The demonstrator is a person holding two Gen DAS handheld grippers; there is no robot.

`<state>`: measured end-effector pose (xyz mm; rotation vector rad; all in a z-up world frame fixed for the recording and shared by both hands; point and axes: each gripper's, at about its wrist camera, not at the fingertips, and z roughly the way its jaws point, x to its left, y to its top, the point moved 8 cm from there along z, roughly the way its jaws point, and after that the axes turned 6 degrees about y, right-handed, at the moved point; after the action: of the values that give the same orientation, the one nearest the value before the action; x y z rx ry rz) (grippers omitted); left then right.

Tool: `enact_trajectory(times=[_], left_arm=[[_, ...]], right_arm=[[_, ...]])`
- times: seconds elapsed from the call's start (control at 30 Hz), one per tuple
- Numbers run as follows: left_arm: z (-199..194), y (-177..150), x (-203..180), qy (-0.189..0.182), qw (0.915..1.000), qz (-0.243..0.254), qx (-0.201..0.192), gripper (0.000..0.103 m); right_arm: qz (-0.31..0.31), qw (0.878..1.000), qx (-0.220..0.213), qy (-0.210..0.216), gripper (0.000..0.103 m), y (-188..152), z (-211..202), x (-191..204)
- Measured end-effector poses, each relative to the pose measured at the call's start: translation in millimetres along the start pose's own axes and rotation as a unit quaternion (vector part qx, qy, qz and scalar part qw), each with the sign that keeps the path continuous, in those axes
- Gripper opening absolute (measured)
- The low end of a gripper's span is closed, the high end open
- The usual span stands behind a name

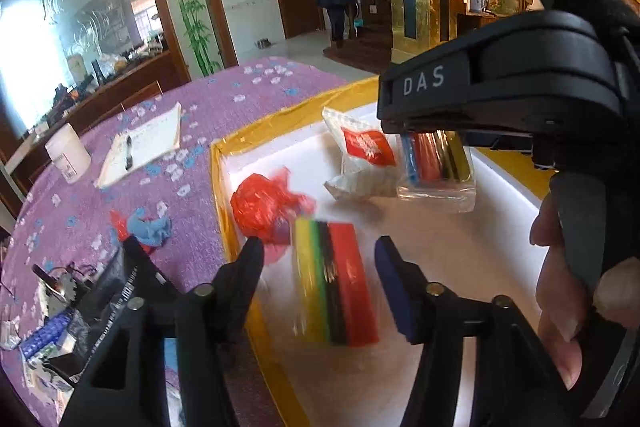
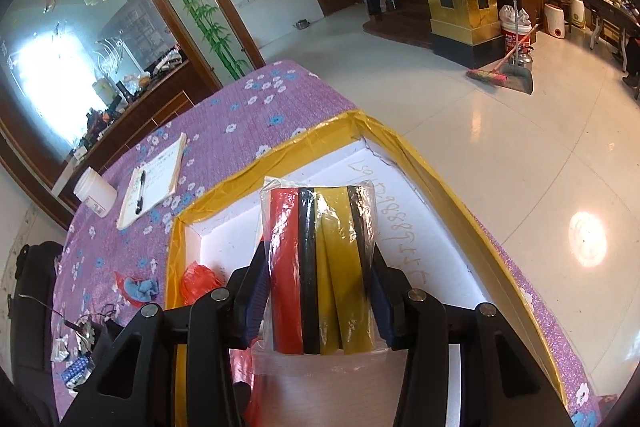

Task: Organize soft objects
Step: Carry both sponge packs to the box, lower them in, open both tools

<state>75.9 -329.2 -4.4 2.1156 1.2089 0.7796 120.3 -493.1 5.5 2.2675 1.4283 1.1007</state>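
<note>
Inside the foam box (image 1: 224,163), the left gripper (image 1: 318,255) stands open astride the striped pack (image 1: 336,283), which lies lengthwise between its fingers, unpressed. Farther in, the right gripper (image 2: 316,287) clamps another pack (image 2: 320,267).

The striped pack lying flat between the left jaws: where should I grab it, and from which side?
Grip the striped pack across its narrow width, one pad on the yellow long edge and one on the red. Come down from above, near its middle. It lies flat on the white tray floor with its length running along the left gripper, whose open jaws already straddle it. The red bag crowds the far end.
</note>
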Motion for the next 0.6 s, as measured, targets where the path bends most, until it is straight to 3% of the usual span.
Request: enact_trajectory(times=[0.1, 0.27, 0.47, 0.6], left_arm=[[-4, 2, 0, 0.006, 0.9999, 0.004, -0.010, 0.062], [-6, 4, -2, 0.010, 0.9998, 0.010, -0.017, 0.067], [-8, 6, 1, 0.018, 0.9996, 0.008, -0.020, 0.068], [-16, 13, 10, 0.026, 0.9994, -0.002, -0.024, 0.068]], right_arm=[[0.004, 1.000, -0.008, 0.003, 0.049, 2, -4, 0], [0.006, 1.000, -0.024, 0.010, 0.062, 7, -11, 1], [0.009, 0.998, -0.055, 0.032, 0.062, 13, -23, 7], [-0.011, 0.994, -0.102, 0.042, 0.062, 20, -41, 19]])
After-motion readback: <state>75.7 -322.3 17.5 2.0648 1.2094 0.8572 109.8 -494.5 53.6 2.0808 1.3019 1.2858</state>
